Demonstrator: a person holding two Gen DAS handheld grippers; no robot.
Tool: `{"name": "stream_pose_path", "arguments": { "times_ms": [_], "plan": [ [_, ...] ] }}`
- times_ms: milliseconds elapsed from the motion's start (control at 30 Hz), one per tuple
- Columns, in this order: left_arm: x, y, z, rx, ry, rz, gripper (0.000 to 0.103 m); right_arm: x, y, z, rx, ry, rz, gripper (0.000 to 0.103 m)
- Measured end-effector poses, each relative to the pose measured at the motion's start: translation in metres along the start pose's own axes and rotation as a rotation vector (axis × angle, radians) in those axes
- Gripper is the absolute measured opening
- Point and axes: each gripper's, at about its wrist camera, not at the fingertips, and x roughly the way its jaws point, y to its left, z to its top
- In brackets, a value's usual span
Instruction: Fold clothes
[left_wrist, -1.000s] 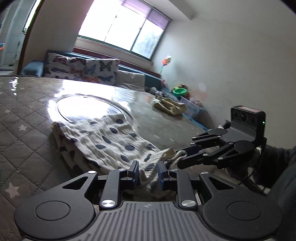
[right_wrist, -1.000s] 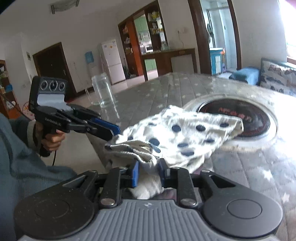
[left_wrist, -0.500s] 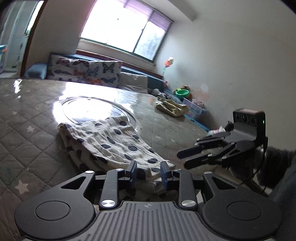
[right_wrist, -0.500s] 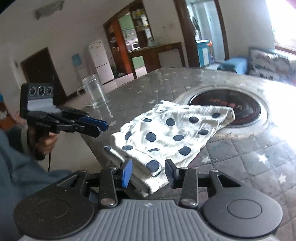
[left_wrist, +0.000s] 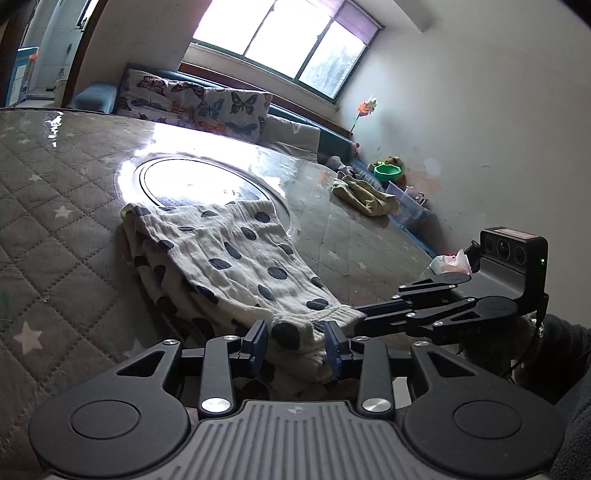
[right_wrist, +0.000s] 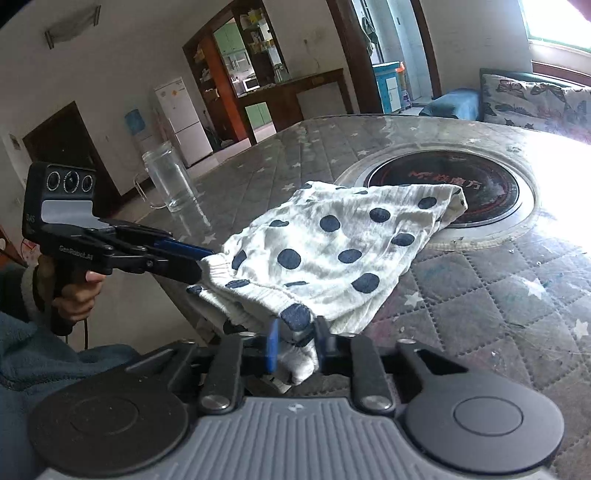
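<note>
On a quilted, star-patterned bench (left_wrist: 44, 206) under a glossy clear cover, a white polka-dot garment (left_wrist: 236, 258) lies folded in layers, its far end overlapping the rim of a round inset hotplate (left_wrist: 207, 181) at the bench's centre and its near waistband hem reaching the bench's front edge. In the left wrist view, the left claw (left_wrist: 295, 343) stands parted, its blue-tipped fingers (left_wrist: 258, 339) on either side of the hem's bunched corner without pressing it. The right claw (left_wrist: 364, 321) reaches in from the right with its tips at the same hem; in its own view (right_wrist: 293, 345) the blue and black fingers sit close on either side of a dark-dotted corner of the hem, though whether they are gripping it cannot be told. That view also shows the left claw (right_wrist: 201, 262) from the side, its tips at the elastic edge, the handle held in a bare hand (right_wrist: 77, 291). A clear glass pitcher (right_wrist: 168, 177) stands near the bench's far left edge, well apart from the garment. In the left wrist view a crumpled yellow cloth (left_wrist: 364, 194) sits on the far right of the bench, butterfly-print cushions (left_wrist: 195, 103) line a bench seat below a bright window (left_wrist: 284, 40), and a green bowl (left_wrist: 388, 170) rests near the wall.
</note>
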Motion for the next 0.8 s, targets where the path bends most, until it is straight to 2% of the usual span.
{"name": "stream_pose_path", "arguments": {
  "times_ms": [33,133,167,433,500,667,700,767,800],
  "plan": [
    [-0.001,-0.002,0.000,0.009,-0.003,0.001,0.024,-0.001,0.001,0.000,-0.005,-0.005,-0.006,0.011],
    [-0.004,-0.007,0.001,0.035,-0.013,0.006,0.018,-0.007,0.004,0.001,-0.015,-0.025,-0.010,0.008],
    [-0.005,-0.008,0.002,0.044,-0.016,0.007,0.010,-0.009,0.005,0.002,-0.020,-0.031,-0.012,0.008],
    [-0.017,-0.030,0.002,0.114,-0.017,-0.057,0.008,-0.032,0.015,0.001,-0.049,-0.067,-0.001,0.008],
    [-0.017,-0.034,0.001,0.129,-0.009,-0.066,0.008,-0.033,0.017,-0.003,-0.055,-0.060,0.002,0.006],
    [-0.015,-0.033,0.007,0.166,-0.025,-0.004,0.013,-0.026,0.019,-0.009,-0.072,-0.039,0.004,0.006],
    [-0.014,-0.031,0.009,0.176,-0.031,0.010,0.016,-0.025,0.020,-0.008,-0.077,-0.038,-0.001,0.006],
    [-0.016,-0.030,0.011,0.191,-0.038,0.023,0.029,-0.023,0.019,-0.005,-0.082,-0.033,-0.013,0.008],
    [-0.018,-0.030,0.011,0.197,-0.040,0.028,0.032,-0.022,0.018,-0.005,-0.082,-0.030,-0.017,0.009]
  ]
}}
